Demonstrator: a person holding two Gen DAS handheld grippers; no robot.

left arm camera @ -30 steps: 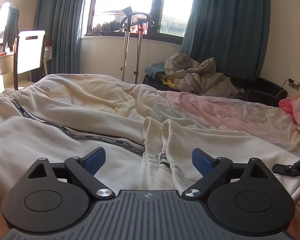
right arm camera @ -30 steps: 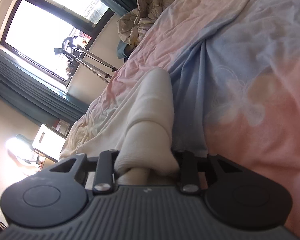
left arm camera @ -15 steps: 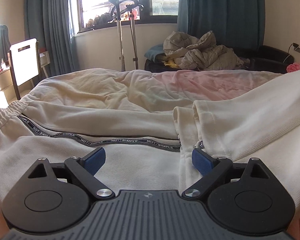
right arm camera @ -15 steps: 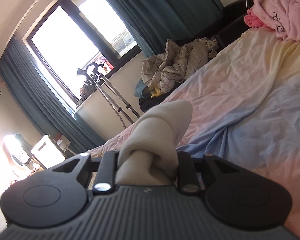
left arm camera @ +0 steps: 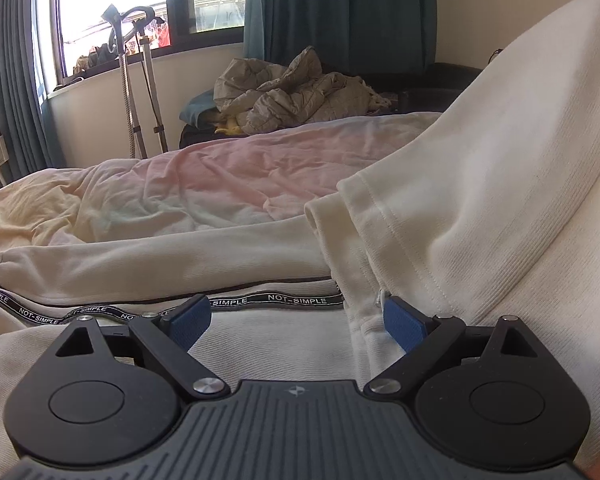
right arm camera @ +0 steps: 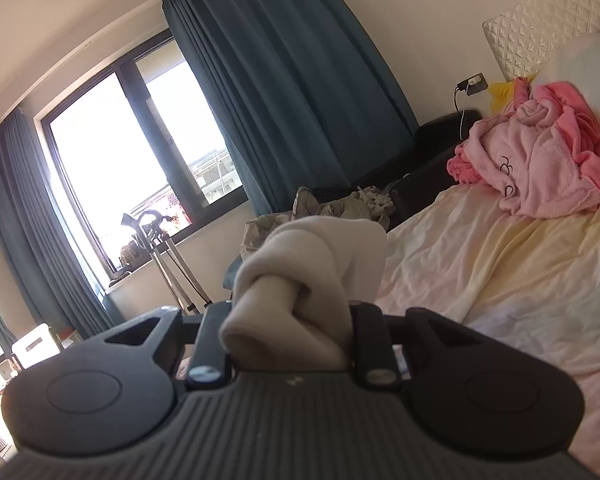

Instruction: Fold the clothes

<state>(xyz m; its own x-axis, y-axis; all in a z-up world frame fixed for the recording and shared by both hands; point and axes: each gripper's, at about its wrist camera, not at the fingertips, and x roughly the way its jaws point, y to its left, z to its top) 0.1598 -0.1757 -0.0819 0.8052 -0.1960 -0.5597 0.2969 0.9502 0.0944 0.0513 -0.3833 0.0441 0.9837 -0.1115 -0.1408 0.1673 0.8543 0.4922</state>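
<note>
Cream sweatpants [left arm camera: 148, 268] with a black "NOT-SIMPLE" side stripe [left arm camera: 288, 301] lie spread on the bed. My left gripper [left arm camera: 298, 318] is open just above the cloth, its blue pads [left arm camera: 403, 322] either side of a seam. One leg of the sweatpants [left arm camera: 500, 168] rises steeply at the right, lifted off the bed. My right gripper [right arm camera: 286, 322] is shut on the bunched cuff end of the sweatpants [right arm camera: 300, 280] and holds it up in the air above the bed.
The bed has a pastel pink and yellow sheet [left arm camera: 228, 176]. A pink robe [right arm camera: 540, 160] lies near the quilted headboard [right arm camera: 548, 20]. A beige quilted jacket [left arm camera: 292, 92] lies on a dark sofa by the window. Crutches [left arm camera: 136, 80] lean at the sill.
My right gripper has lifted the cuff high and levelled out. The lifted leg now rises across the right of the left wrist view. My left gripper has stayed open and turned a little right.
</note>
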